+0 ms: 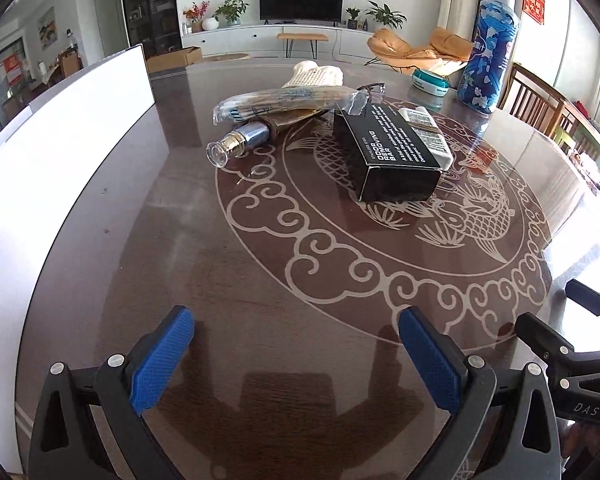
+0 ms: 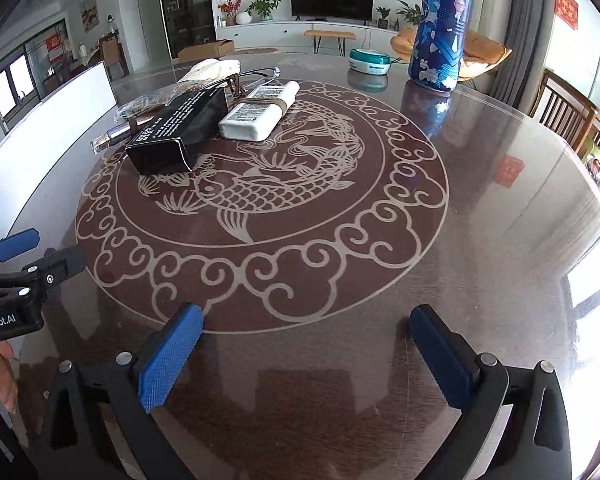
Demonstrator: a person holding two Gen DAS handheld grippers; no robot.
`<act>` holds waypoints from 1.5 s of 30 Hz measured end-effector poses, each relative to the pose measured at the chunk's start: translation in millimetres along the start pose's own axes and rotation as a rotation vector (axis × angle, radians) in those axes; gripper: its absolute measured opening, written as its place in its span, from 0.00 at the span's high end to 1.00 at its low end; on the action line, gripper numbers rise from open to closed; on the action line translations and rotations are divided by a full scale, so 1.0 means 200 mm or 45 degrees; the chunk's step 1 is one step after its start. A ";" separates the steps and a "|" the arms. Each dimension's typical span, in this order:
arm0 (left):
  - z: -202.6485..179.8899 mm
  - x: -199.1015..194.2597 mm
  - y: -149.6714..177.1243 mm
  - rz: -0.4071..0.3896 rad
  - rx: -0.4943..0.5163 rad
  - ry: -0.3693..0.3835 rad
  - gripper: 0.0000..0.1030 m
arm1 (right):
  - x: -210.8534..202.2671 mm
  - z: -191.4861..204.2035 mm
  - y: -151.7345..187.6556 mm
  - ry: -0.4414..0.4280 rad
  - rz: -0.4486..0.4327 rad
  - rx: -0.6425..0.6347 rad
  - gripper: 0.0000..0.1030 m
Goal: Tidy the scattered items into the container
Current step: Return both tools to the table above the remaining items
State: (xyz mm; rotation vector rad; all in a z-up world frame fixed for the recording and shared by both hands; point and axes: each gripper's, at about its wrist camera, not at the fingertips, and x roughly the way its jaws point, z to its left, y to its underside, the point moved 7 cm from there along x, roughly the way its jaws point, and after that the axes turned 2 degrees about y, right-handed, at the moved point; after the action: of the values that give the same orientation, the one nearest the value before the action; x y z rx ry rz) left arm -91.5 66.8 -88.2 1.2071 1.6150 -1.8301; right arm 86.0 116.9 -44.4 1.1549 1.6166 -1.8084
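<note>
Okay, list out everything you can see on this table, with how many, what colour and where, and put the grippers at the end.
Box: one, black with white print, table centre.
White bottle: one, brown band, beside the box.
Clear-capped bottle: one, silvery, lying left of the box.
Plastic-wrapped packet: one, clear over tan, atop that bottle.
Glove: one, cream knit, behind the pile.
Glasses: one, dark frame, by the glove.
Tall can: one, blue patterned, upright, far right.
Round case: one, teal and white, far side.
White container: one, left edge.
Table: one, dark wood, fish inlay.
Left gripper: blue pads, open, empty.
Right gripper: blue pads, open, empty.
</note>
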 end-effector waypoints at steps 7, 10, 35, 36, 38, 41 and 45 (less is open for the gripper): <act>0.00 0.01 0.00 -0.004 0.035 -0.015 0.00 | 0.00 0.00 0.00 0.000 0.000 0.000 0.00; 0.00 0.01 0.00 -0.004 0.035 -0.014 0.00 | 0.00 0.00 0.00 0.000 0.000 0.000 0.00; 0.00 0.01 0.00 -0.003 0.033 -0.011 0.00 | 0.00 0.00 0.00 0.000 0.001 0.000 0.00; 0.00 0.01 0.00 -0.003 0.033 -0.011 0.00 | 0.00 0.00 0.00 0.000 0.001 0.000 0.00; 0.00 0.01 0.00 -0.003 0.033 -0.011 0.00 | 0.00 0.00 0.00 0.000 0.001 0.000 0.00; 0.00 0.01 0.00 -0.003 0.033 -0.011 0.00 | 0.00 0.00 0.00 0.000 0.001 0.000 0.00; 0.00 0.01 0.00 -0.002 0.031 -0.002 0.00 | 0.00 0.00 0.00 0.000 0.001 0.000 0.00</act>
State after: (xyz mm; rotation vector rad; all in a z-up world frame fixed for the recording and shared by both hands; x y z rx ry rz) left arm -93.2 68.0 -89.6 1.2151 1.5976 -1.8561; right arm 85.9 116.6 -44.2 1.1552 1.6159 -1.8085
